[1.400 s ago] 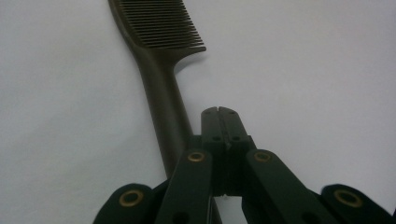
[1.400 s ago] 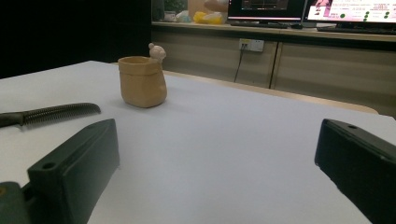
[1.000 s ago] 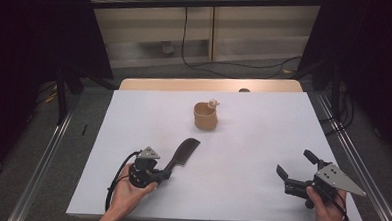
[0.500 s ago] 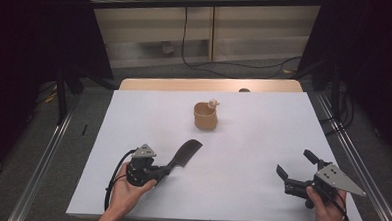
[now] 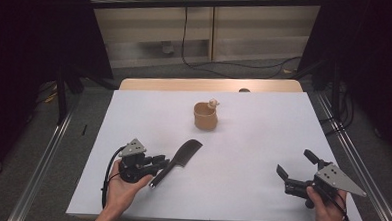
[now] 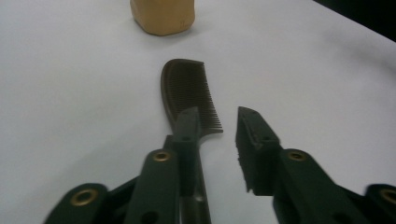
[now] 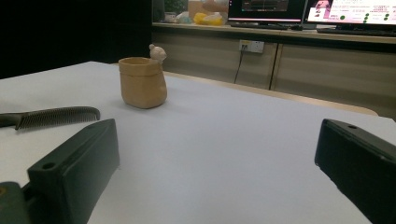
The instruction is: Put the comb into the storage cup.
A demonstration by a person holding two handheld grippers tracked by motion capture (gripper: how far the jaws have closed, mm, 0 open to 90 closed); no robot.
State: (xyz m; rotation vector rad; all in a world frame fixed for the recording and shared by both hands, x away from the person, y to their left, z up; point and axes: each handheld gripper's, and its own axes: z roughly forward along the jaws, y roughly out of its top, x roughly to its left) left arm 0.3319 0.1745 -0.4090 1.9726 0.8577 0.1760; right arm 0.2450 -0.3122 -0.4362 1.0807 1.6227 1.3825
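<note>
A dark comb lies flat on the white table, its teeth end pointing toward a small tan cup with a pale figure on its rim. My left gripper rests at the comb's handle end. In the left gripper view its jaws have just been opening. The comb runs along under the left jaw, with a clear gap to the other jaw, so nothing is pinched. My right gripper sits near the front right corner, open wide, nothing between its jaws. The cup and comb lie off to its left.
The table's front edge is close to both hands. Metal rails run along both sides of the table. A wooden desk edge lies behind it, and cables trail over the floor beyond. Monitors stand on a far counter.
My left gripper's jaws have parted from the comb's handle, and the comb has settled onto the table slightly lower in the picture. The right gripper has not moved.
</note>
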